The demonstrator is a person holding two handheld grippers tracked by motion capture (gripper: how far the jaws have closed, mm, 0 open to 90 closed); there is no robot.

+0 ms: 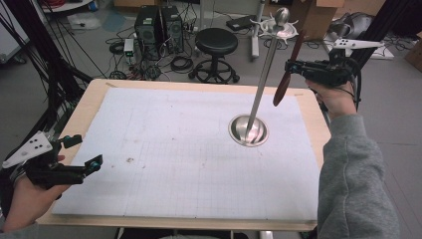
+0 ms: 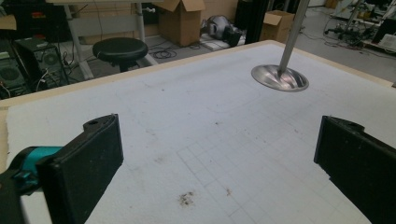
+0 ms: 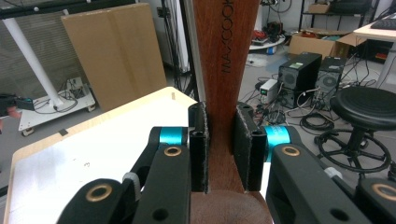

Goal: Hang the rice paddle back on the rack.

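Note:
A metal stand rises from a round steel base (image 1: 248, 130) on the white mat, and its pole (image 1: 263, 74) leans up to a hooked, knobbed top (image 1: 278, 25). My right gripper (image 1: 294, 66) hovers over the table's far right corner, shut on a dark wooden utensil (image 1: 286, 74) that hangs tilted just right of the pole. In the right gripper view the pads (image 3: 200, 144) clamp the utensil's lettered handle (image 3: 224, 56). My left gripper (image 1: 85, 152) rests low at the table's left edge, jaws wide apart with nothing between them; its own view (image 2: 219, 158) looks across the mat to the base (image 2: 280, 78).
A white gridded mat (image 1: 174, 149) covers the wooden table (image 1: 94, 99). Beyond the far edge stand a black stool (image 1: 216, 42), computer towers (image 1: 159, 25) and loose cables on the floor. A person's grey sleeve (image 1: 353, 174) runs along the right side.

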